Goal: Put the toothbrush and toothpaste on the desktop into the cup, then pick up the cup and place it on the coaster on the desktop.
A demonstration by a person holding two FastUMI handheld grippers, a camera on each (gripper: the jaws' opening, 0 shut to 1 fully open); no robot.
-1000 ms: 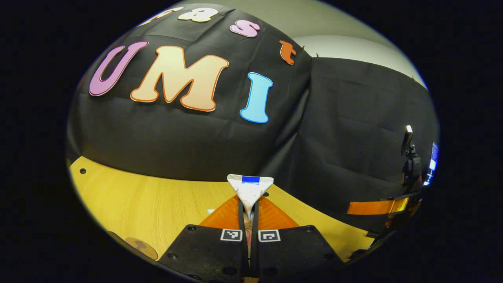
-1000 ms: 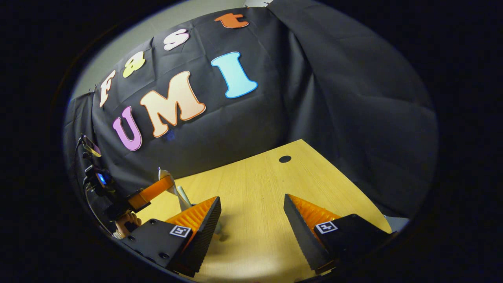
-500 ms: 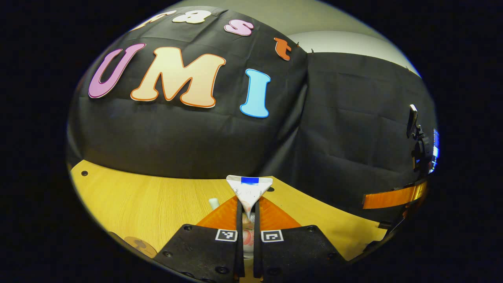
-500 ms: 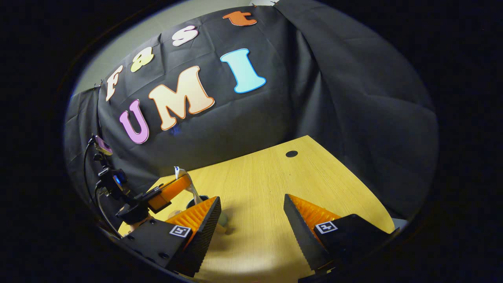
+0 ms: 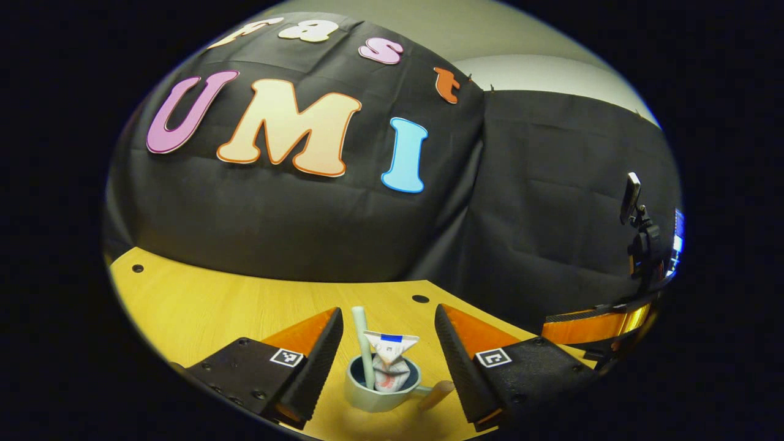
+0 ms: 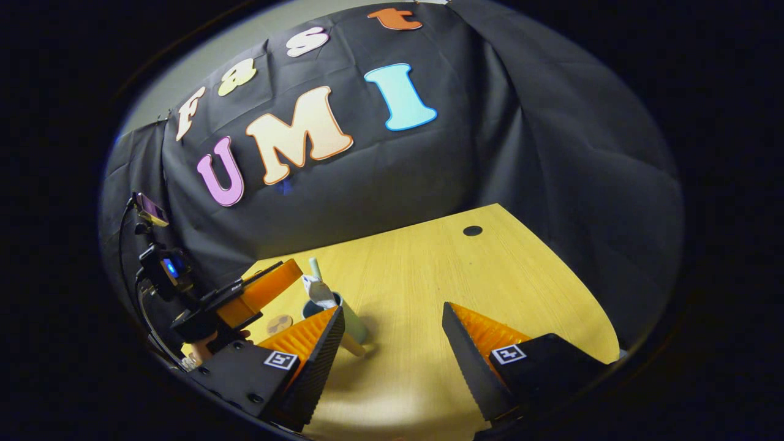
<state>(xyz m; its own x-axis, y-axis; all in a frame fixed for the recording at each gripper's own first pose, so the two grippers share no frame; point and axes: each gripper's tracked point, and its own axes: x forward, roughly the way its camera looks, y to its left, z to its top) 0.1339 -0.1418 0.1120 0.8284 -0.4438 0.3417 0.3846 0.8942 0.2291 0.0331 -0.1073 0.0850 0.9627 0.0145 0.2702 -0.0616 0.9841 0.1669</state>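
Note:
A pale cup (image 5: 380, 395) with a wooden handle stands on the yellow table, just below and between the fingers of my open left gripper (image 5: 387, 312). A pale green toothbrush (image 5: 362, 349) and a white toothpaste tube (image 5: 389, 362) stand inside it. In the right gripper view, the cup (image 6: 354, 324) is partly hidden behind one finger of my open right gripper (image 6: 392, 309), with the toothpaste tube (image 6: 314, 289) and toothbrush (image 6: 315, 267) sticking out. A round brown coaster (image 6: 280, 323) lies just left of the cup. The left gripper (image 6: 260, 293) hovers above the coaster, and nothing is between the right gripper's fingers.
The table (image 6: 429, 275) has a cable hole (image 6: 472, 231) near its far corner and ends at the black cloth wall. A phone on a stand (image 6: 150, 211) rises at the left. The right gripper (image 5: 597, 324) is at the right edge of the left gripper view.
My left gripper has opened and let go of the toothpaste tube, which now stands in the cup beside the toothbrush. The right gripper stayed open and shifted slightly.

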